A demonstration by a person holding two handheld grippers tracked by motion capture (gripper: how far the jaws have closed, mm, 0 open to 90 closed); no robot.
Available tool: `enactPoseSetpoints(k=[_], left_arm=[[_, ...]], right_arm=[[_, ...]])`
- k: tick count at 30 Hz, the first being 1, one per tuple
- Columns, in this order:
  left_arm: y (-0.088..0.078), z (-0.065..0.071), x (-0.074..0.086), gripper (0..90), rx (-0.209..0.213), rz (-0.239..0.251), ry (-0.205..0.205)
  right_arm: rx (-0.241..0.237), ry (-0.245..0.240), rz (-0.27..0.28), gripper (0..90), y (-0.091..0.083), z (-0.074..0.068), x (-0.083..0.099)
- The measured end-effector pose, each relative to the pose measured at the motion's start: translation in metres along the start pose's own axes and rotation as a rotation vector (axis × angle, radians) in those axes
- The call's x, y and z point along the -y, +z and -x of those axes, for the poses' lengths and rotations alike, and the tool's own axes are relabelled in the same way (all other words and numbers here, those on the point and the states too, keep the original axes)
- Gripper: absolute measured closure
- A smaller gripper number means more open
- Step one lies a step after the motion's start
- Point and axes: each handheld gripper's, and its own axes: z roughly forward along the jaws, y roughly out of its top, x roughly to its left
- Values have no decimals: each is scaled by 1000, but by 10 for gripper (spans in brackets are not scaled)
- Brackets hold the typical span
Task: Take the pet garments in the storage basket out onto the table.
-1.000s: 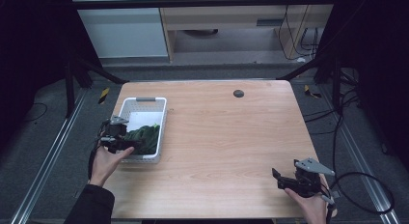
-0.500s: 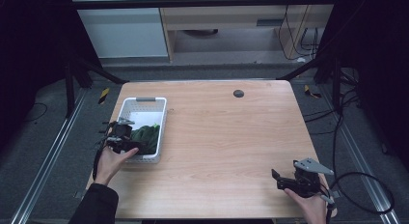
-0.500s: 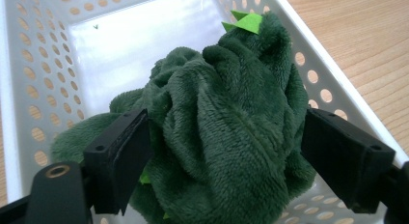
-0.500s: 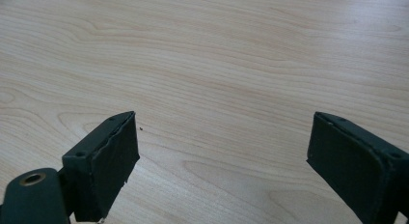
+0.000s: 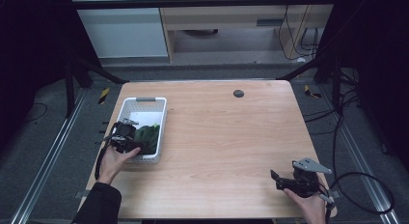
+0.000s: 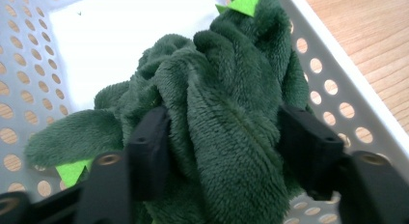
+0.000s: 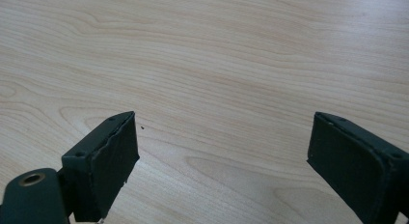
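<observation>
The left gripper [image 6: 226,151] has just closed onto the green plush toy [image 6: 217,113] in the white basket [image 6: 333,89], gripping it.

High view: overhead, whole table [image 5: 226,137]. Left gripper view: close inside basket [image 6: 333,89], also seen overhead. Right gripper view: close over tabletop.

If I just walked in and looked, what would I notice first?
Probably the fluffy dark green plush toy with bright green felt bits, bunched up in the white holey basket at the table's left edge. The left tongs have just been closing, and their black pads squeeze the toy from both sides. Far off at the near right corner, the right tongs gape wide over bare wooden table.
</observation>
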Motion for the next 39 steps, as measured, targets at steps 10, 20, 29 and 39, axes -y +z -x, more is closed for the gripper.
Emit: enactPoseSetpoints(k=[10, 20, 29, 39], left_arm=[[3, 0, -2, 706, -11, -37, -15], [1, -1, -2, 787, 6, -38, -16], [-25, -4, -7, 795, 5, 37, -26], [-55, -8, -17, 799, 5, 85, -13]], right_arm=[[-5, 9, -15, 105, 0, -1, 0], [-4, -1, -18, 106, 1, 0, 0], [-5, 1, -14, 106, 0, 0, -1], [-12, 0, -12, 107, 0, 0, -1]])
